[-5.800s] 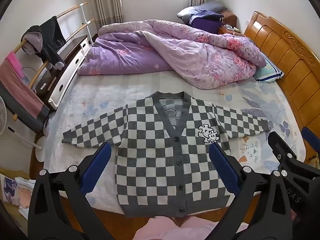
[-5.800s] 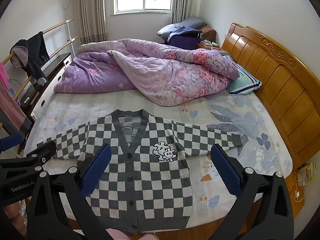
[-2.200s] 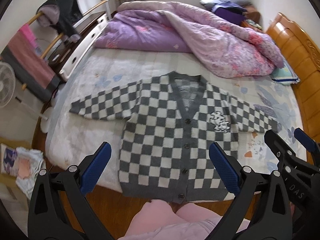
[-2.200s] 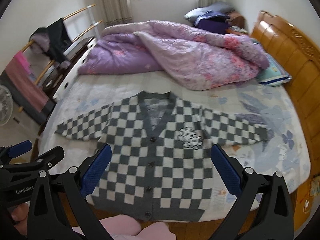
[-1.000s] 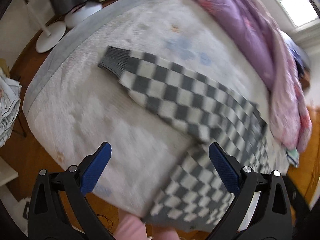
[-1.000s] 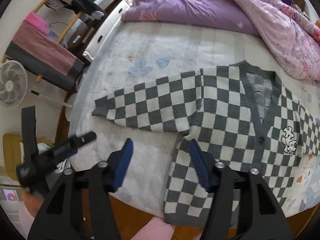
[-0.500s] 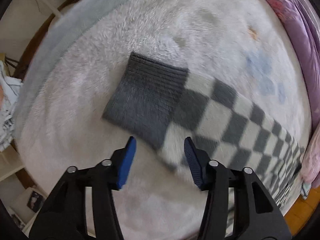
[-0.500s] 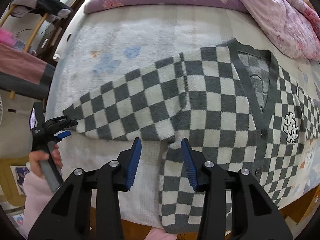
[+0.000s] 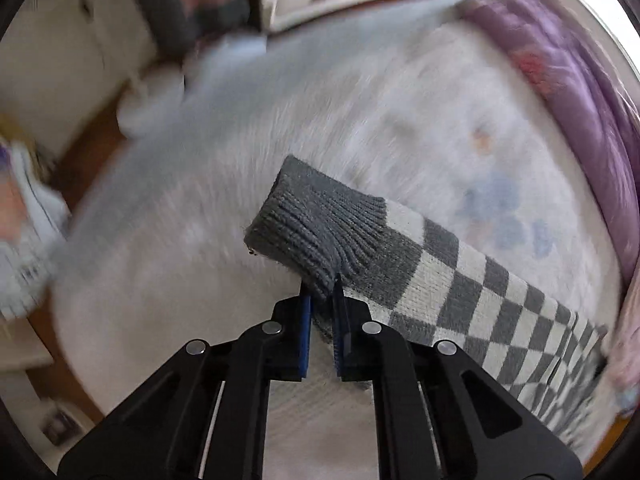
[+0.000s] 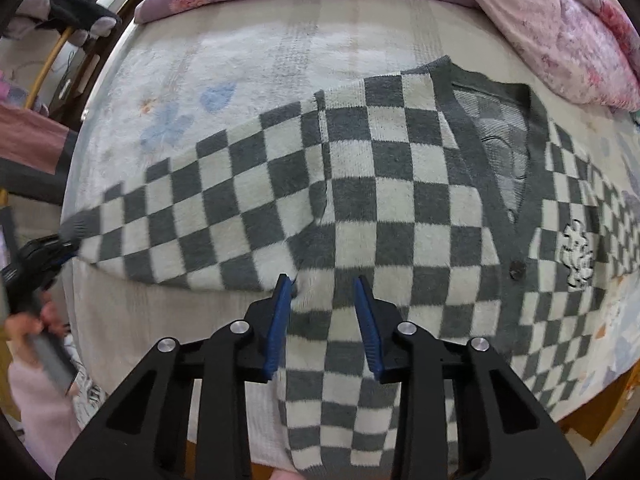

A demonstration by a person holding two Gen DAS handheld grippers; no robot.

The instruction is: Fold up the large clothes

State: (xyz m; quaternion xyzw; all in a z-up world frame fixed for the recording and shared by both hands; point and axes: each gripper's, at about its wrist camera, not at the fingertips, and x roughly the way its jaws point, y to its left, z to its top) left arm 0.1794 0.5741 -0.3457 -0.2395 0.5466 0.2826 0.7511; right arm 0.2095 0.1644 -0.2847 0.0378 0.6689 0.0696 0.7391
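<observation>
The checkered cardigan (image 10: 400, 184) lies flat on the bed (image 10: 240, 52), its grey cuff (image 9: 320, 224) pinched by the just-closed left gripper (image 9: 321, 294), while the right gripper (image 10: 324, 300), jaws closing and half-wide, straddles the underarm fabric without visibly pressing it.

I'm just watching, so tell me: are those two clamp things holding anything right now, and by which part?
The left tool has just closed on the cardigan's grey cuff. The right tool, closing, straddles the cardigan near the armpit; no grip yet.

Cardigan (image 10: 360, 184) fuzzy knit, ribbed cuff (image 9: 316, 224); bedsheet (image 10: 248, 56) fleecy; tongs (image 10: 322, 304) matt black plastic.
</observation>
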